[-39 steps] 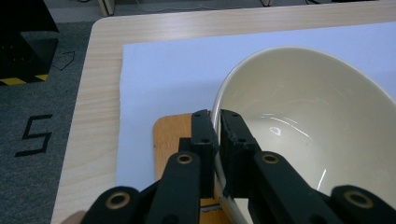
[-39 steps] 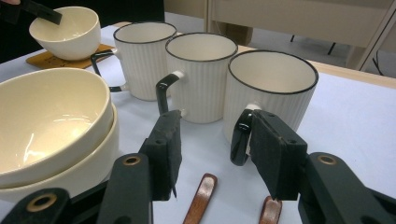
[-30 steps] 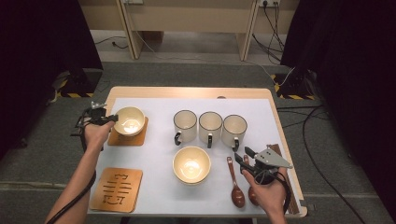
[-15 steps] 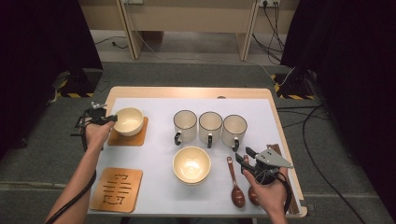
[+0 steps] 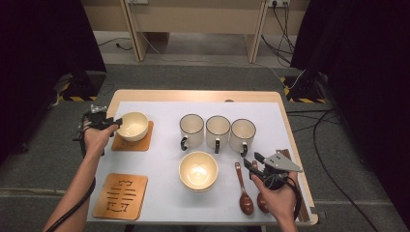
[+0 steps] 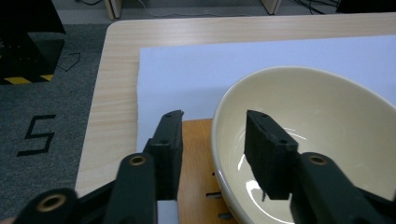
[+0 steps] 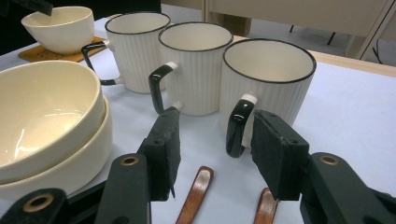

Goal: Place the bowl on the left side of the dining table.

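Observation:
A cream bowl [image 5: 132, 125] sits on a wooden coaster [image 5: 131, 142] at the table's left. My left gripper [image 5: 116, 121] is open at its left rim. In the left gripper view one jaw hangs inside the bowl [image 6: 327, 126] and the other outside it, with the rim between them and untouched as my left gripper [image 6: 215, 119] stands. Near the front right, my right gripper [image 5: 251, 159] is open just above the handles of two wooden spoons [image 5: 244, 191]. In the right gripper view, my right gripper [image 7: 217, 116] holds nothing, and the spoon handles [image 7: 196, 191] lie below its jaws.
Three white ribbed mugs [image 5: 218, 131] stand in a row at the centre, close ahead of the right jaws [image 7: 268, 79]. Two stacked cream bowls [image 5: 198, 170] sit in front of them. A second coaster [image 5: 121, 195] lies at the front left. Dark sticks [image 5: 285, 155] lie along the right edge.

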A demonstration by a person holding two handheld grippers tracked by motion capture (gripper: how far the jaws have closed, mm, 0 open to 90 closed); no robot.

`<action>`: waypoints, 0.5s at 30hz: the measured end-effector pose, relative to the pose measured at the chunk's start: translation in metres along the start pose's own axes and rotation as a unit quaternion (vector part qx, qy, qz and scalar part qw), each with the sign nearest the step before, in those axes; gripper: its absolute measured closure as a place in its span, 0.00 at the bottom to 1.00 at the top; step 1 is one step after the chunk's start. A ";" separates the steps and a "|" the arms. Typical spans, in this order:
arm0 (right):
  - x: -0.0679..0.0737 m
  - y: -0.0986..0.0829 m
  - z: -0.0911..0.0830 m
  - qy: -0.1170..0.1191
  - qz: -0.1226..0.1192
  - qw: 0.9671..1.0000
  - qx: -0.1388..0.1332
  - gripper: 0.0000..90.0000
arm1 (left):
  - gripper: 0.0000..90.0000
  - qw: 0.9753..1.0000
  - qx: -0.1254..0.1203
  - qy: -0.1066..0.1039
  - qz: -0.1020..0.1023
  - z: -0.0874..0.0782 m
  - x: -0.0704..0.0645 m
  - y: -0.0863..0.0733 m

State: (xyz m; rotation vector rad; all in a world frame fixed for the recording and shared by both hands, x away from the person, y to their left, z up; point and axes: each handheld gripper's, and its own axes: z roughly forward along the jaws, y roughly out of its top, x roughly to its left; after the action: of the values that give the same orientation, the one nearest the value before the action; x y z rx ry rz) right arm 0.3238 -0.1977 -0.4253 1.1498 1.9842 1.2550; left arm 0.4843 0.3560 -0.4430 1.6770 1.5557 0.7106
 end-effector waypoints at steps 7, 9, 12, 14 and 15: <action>-0.004 0.002 -0.001 -0.006 0.002 1.000 0.000 0.58 | 0.46 1.000 -0.011 -0.006 0.001 -0.014 -0.004 0.002; -0.005 0.003 -0.002 -0.006 0.007 1.000 0.002 0.58 | 0.44 1.000 -0.014 -0.010 0.000 -0.019 -0.006 0.002; -0.006 0.004 -0.002 -0.006 0.008 1.000 0.007 0.59 | 0.42 1.000 -0.017 -0.015 0.006 -0.028 -0.011 0.000; -0.007 0.004 -0.001 -0.007 0.008 1.000 0.008 0.60 | 0.42 1.000 -0.023 -0.022 0.004 -0.033 -0.014 -0.001; -0.008 0.004 -0.001 -0.007 0.010 1.000 0.010 0.60 | 0.42 0.999 -0.025 -0.023 0.007 -0.036 -0.016 -0.002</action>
State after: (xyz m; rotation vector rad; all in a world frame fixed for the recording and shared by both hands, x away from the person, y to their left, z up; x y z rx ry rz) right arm 0.3288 -0.2041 -0.4212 1.1865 1.9842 1.2375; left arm 0.4527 0.3452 -0.4223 1.6580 1.4845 0.7078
